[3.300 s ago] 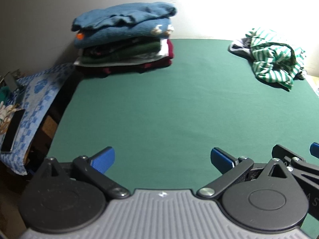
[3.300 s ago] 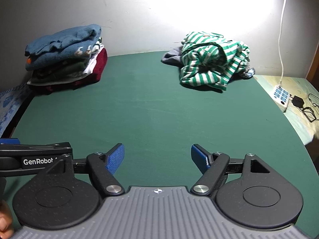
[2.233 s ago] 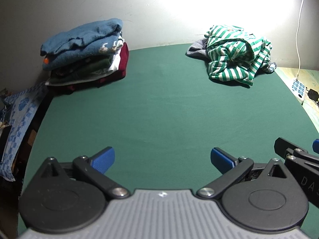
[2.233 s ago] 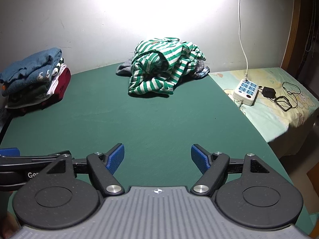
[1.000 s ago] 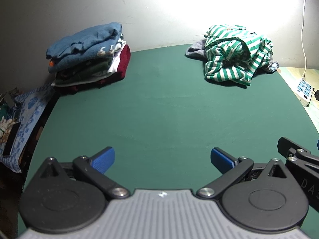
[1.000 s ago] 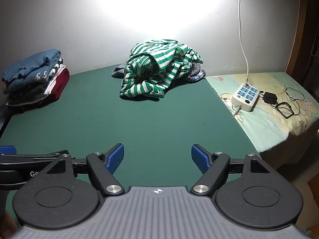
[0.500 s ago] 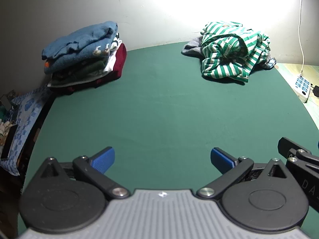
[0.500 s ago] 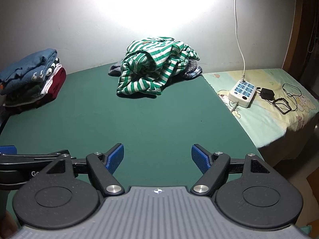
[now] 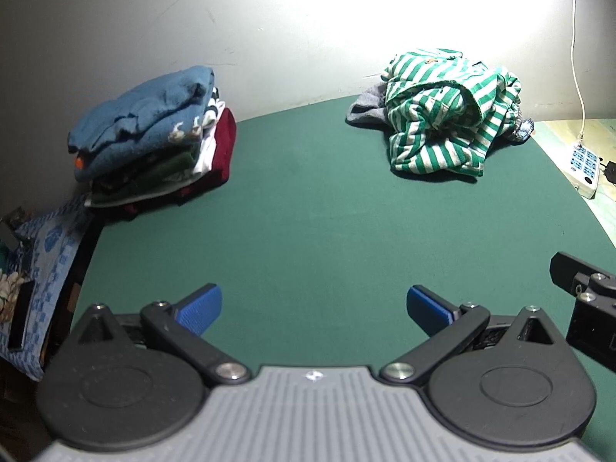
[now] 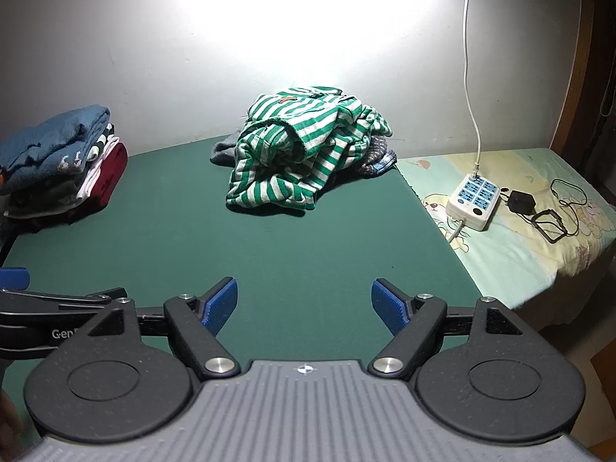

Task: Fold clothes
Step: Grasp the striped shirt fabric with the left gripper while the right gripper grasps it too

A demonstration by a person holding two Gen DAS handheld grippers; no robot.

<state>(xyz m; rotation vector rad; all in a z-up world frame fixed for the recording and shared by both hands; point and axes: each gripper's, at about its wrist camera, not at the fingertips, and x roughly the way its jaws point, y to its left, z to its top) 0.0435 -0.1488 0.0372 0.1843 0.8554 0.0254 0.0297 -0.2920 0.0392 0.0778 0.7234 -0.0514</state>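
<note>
A crumpled green-and-white striped garment [image 9: 442, 123] [image 10: 304, 150] lies heaped at the far side of the green table [image 9: 315, 215] [image 10: 292, 254], on top of grey and blue cloth. A stack of folded clothes [image 9: 154, 142] [image 10: 57, 165], blue sweater on top, sits at the far left by the wall. My left gripper [image 9: 313, 306] is open over bare table near the front edge, nothing between its blue pads. My right gripper [image 10: 304, 304] is open too, well short of the striped heap and empty.
A white power strip [image 10: 473, 200] [image 9: 585, 169] with its cord up the wall, plus a black adapter [image 10: 521, 202] and cables, lie on the patterned bedsheet right of the table. A blue-patterned cloth [image 9: 42, 265] hangs off the left edge.
Both views have shifted a little over the last second: the striped heap and the folded stack now sit slightly further right in each view. Both grippers stay open and empty.
</note>
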